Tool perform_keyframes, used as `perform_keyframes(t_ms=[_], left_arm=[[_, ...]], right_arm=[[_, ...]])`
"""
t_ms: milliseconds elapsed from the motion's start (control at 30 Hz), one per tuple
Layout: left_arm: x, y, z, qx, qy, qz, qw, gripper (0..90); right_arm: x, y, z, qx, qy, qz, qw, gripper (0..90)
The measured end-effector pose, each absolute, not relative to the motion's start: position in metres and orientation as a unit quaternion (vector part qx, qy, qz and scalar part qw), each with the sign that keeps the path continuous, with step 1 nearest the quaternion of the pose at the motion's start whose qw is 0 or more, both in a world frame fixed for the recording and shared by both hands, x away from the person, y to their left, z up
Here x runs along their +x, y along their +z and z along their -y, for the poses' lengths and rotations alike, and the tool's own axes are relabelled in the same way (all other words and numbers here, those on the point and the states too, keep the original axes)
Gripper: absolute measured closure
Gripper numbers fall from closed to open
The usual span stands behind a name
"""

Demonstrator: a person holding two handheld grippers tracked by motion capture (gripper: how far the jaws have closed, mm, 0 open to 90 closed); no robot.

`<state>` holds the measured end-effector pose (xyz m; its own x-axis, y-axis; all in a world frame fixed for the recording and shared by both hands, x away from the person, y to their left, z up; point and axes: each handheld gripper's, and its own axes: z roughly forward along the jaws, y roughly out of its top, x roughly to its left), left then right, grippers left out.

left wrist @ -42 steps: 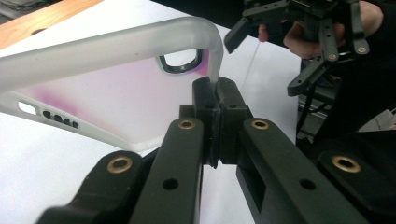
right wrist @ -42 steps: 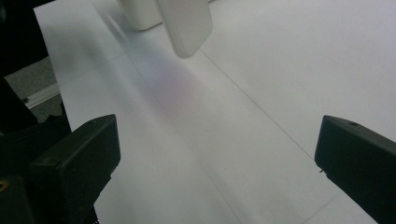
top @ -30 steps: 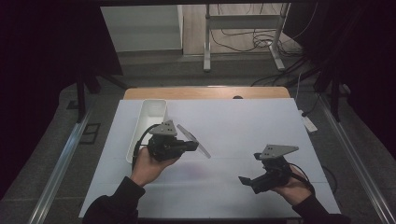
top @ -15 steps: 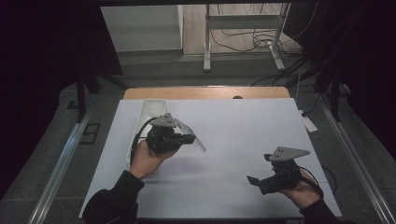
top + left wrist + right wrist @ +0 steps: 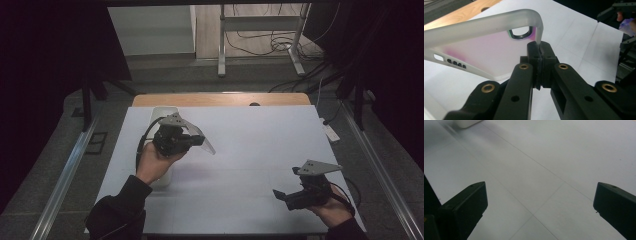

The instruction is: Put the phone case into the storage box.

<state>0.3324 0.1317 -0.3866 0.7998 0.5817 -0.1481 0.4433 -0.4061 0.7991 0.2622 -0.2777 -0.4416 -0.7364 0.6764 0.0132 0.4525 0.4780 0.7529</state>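
My left gripper (image 5: 192,140) is shut on the edge of a clear frosted phone case (image 5: 202,139) and holds it above the left half of the white table (image 5: 260,145). In the left gripper view the jaws pinch the case's rim (image 5: 537,37) near its camera cut-out, and the case (image 5: 479,47) stretches away to the left. My right gripper (image 5: 281,195) hangs low over the table's near right part, jaws spread wide, pointing left. In the right gripper view its two fingertips (image 5: 469,200) stand far apart over bare table with nothing between them.
A white oblong tray (image 5: 162,112) lies along the table's left side, partly behind my left hand. A wooden strip (image 5: 220,99) borders the far edge. A white power strip (image 5: 331,132) sits off the right edge. Metal stand legs and cables lie on the floor beyond.
My left hand has lifted the phone case and carried it away from the tray toward the far middle. My right gripper has drifted right and nearer the front edge.
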Motion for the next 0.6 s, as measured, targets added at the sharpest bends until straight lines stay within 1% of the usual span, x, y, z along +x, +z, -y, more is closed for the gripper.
perform_keyframes(t_ms=[600], left_arm=[[0.344,-0.372,-0.153,0.825,0.101,-0.342,0.438,88.7]], right_arm=[[0.255,-0.448,0.304,0.372,0.375,-0.832,0.167,0.0]])
